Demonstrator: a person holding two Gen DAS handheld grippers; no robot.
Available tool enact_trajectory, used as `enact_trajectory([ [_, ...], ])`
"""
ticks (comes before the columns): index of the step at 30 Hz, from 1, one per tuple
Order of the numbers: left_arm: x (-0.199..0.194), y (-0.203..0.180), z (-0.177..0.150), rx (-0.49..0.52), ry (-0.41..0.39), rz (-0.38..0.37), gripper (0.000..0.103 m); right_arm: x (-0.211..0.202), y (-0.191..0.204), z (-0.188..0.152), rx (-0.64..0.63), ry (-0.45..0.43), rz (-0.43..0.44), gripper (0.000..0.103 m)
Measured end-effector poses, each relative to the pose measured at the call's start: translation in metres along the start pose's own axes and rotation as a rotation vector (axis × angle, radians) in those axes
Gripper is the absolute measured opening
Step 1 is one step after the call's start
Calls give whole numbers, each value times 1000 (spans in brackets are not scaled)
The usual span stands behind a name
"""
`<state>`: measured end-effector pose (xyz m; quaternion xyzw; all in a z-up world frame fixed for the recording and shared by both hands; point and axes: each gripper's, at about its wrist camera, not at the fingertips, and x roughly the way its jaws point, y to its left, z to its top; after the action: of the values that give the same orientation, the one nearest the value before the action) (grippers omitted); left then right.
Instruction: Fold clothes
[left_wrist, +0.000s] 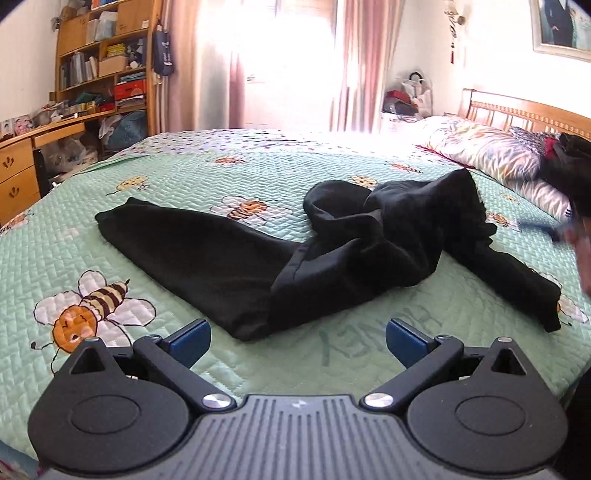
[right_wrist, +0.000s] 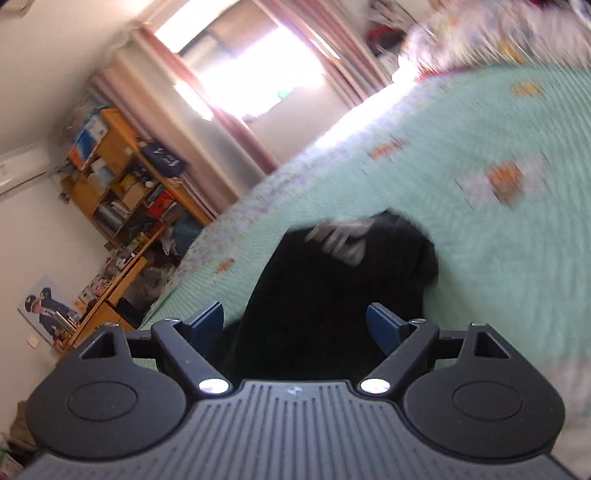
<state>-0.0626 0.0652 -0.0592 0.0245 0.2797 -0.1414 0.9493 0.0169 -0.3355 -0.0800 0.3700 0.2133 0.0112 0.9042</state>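
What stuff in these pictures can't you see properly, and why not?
- Black garment: left wrist view shows it rumpled; what kind of clothing it is stays unclear. In the right wrist view motion blur smears it, and the white patch on it is unreadable.
- Pillow: blurred in the right wrist view.
- Dark clothes pile: cut off by the left wrist view's right edge.
- Shelf items: too small to name.

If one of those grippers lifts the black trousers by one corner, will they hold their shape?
Probably not. The black trousers lie crumpled in soft folds on the quilt, so they look floppy and would likely hang and drag. The fabric looks thin, so probably light. A push would likely bunch them rather than slide them whole.
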Motion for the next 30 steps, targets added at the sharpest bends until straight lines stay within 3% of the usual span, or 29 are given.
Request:
enact_trajectory([
  [5, 3, 1, 5, -3, 2, 12, 101, -36, -40, -40, 12, 14, -72, 86],
  [9, 5, -3, 7, -18, 9, -3, 101, -47, -54, -33, 66, -8, -13, 86],
  [12, 7, -8, 7, 9, 12, -5, 101, -34, -76, -9, 258, -37, 86, 87],
  [15, 9, -12, 8, 26, 25, -6, 101, 0, -100, 29, 404, -17, 126, 88],
  [20, 13, -14, 8, 47, 43, 7, 101, 73, -126, 77, 449, 54, 127, 88],
  [24, 23, -13, 11, 63, 66, 33, 101, 131, -140, 90, 526, 105, 158, 88],
  [28, 36, -11, 15, 65, 90, 46, 101, 174, -128, 89, 521, 152, 262, 87],
  [29, 38, -11, 16, 67, 93, 49, 101, 180, -120, 88, 484, 161, 257, 69],
  [30, 38, -11, 18, 65, 89, 51, 101, 181, -109, 88, 434, 166, 231, 24],
])
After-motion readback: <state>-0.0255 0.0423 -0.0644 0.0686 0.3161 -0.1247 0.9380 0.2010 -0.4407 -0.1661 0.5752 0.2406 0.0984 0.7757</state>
